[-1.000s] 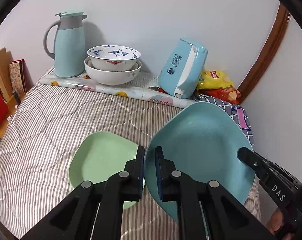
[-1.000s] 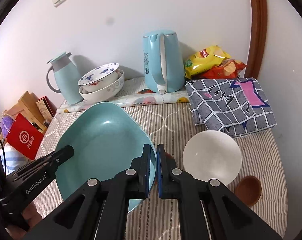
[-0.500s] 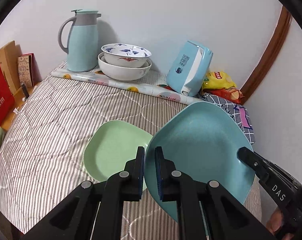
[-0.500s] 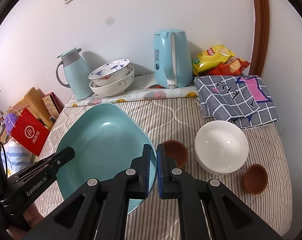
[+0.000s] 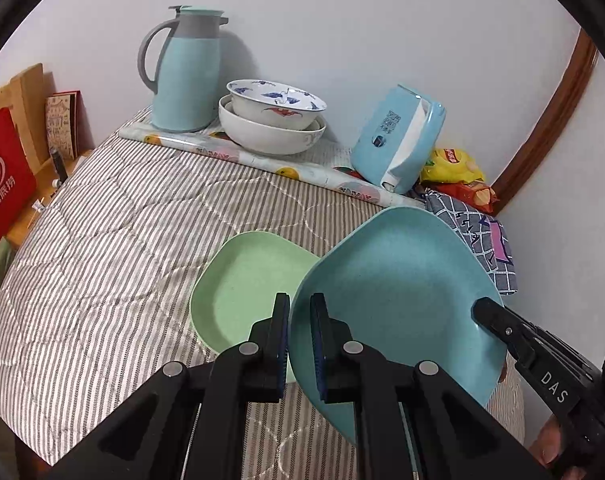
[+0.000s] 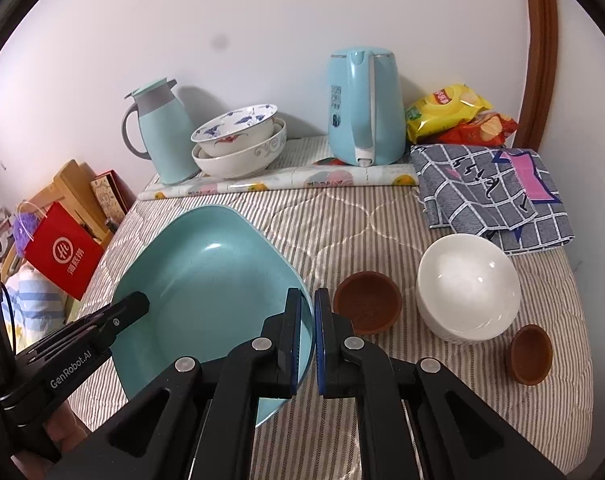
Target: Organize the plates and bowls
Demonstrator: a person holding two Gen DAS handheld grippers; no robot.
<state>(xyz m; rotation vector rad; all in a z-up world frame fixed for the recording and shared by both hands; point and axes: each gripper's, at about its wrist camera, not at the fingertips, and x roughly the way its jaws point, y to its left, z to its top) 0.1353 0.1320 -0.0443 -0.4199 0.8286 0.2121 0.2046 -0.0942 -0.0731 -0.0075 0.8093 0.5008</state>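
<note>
Blue plate (image 5: 398,292) nearer green plate (image 5: 242,284)

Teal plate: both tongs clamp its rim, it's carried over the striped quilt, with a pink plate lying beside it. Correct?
Wrong colour. The plate lying beside the teal plate is light green, not pink, as the left wrist view shows. Both tongs, left and right, clamp the rim over the striped quilt.
</note>
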